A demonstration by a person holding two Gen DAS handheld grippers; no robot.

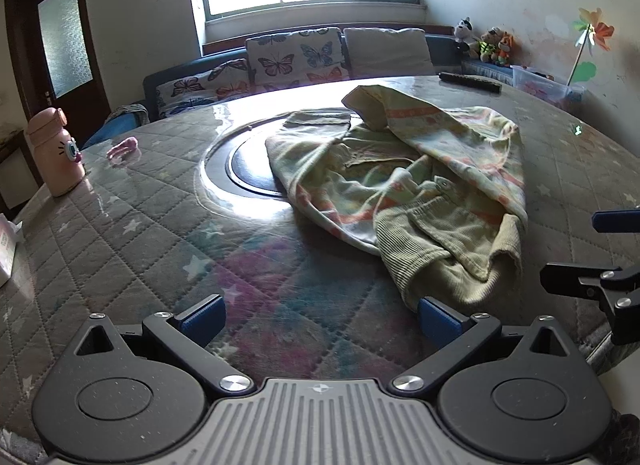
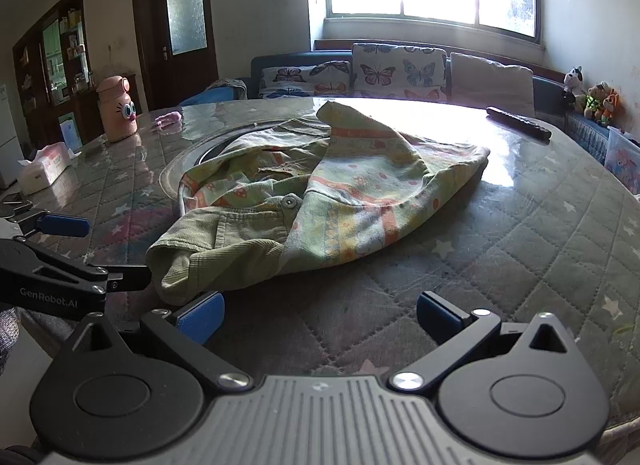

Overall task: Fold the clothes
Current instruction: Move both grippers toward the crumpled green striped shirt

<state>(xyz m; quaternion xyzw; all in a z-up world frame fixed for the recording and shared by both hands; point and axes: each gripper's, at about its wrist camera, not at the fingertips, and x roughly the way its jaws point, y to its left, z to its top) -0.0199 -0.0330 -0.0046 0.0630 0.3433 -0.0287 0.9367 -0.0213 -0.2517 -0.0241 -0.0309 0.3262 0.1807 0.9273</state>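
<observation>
A crumpled pale green garment with orange and yellow print and a ribbed corduroy part lies on the round quilted table; it also shows in the right wrist view. My left gripper is open and empty, low at the table's near edge, with its right fingertip just at the garment's ribbed hem. My right gripper is open and empty, its left fingertip close under the garment's near corner. Each gripper shows at the edge of the other's view.
A pink bottle and a small pink item stand at the table's left. A tissue box sits nearer left. A dark remote lies at the far right. A round inset plate lies under the garment. A sofa stands behind.
</observation>
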